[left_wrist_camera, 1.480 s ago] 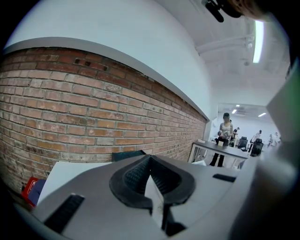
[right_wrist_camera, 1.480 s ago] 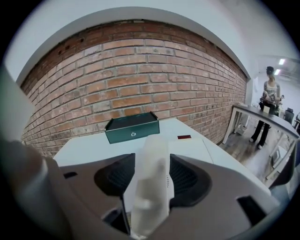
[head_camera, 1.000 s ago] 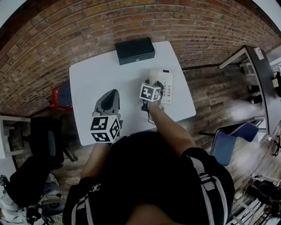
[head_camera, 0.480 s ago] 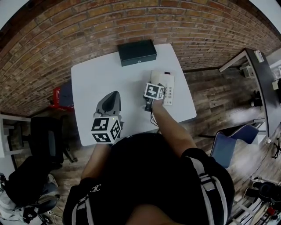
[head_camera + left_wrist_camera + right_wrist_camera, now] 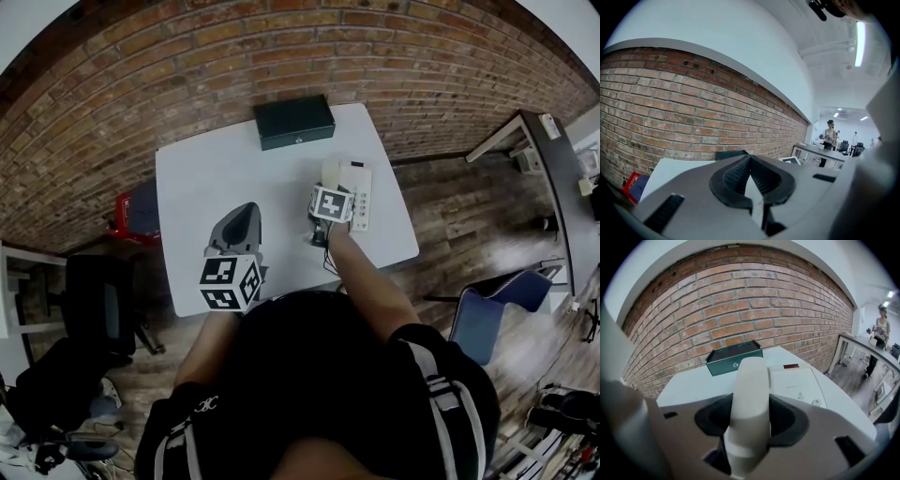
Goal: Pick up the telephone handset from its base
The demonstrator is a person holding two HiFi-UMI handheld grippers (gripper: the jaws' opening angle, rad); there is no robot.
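Observation:
A white telephone handset (image 5: 750, 394) stands lengthwise between the jaws of my right gripper (image 5: 750, 416), which is shut on it. The white telephone base (image 5: 797, 384) lies flat on the table just right of and beyond the handset. In the head view my right gripper (image 5: 330, 203) hovers over the left side of the base (image 5: 358, 194), and its marker cube hides the handset. My left gripper (image 5: 236, 228) hangs over the table's near left part. Its jaws (image 5: 749, 159) are shut with nothing between them.
A dark green metal box (image 5: 294, 121) (image 5: 733, 358) sits at the table's far edge by the brick wall. The white table (image 5: 206, 178) ends close behind the base on the right. A red object (image 5: 120, 208) sits on the floor left of it, a blue chair (image 5: 487, 309) to the right.
My right gripper, still shut on the handset, has edged slightly to the right over the base. The left gripper has barely moved.

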